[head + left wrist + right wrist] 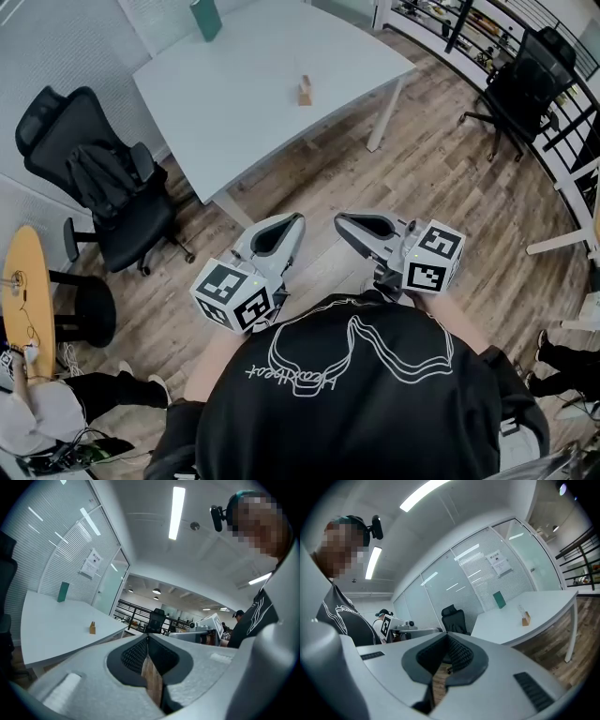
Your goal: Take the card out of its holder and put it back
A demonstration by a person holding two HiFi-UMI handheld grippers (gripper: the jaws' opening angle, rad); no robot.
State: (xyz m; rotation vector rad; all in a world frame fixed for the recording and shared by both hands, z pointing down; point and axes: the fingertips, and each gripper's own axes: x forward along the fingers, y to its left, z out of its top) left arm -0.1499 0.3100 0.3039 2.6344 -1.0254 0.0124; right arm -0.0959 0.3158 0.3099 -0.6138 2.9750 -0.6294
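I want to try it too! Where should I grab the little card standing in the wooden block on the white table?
Probably the top of the little card, sticking up above the small wooden block. Come down from above and pinch its two flat faces; it stands upright, so it should lift straight out.

The wooden holder point(305, 91) looks too small to tell what it holds.
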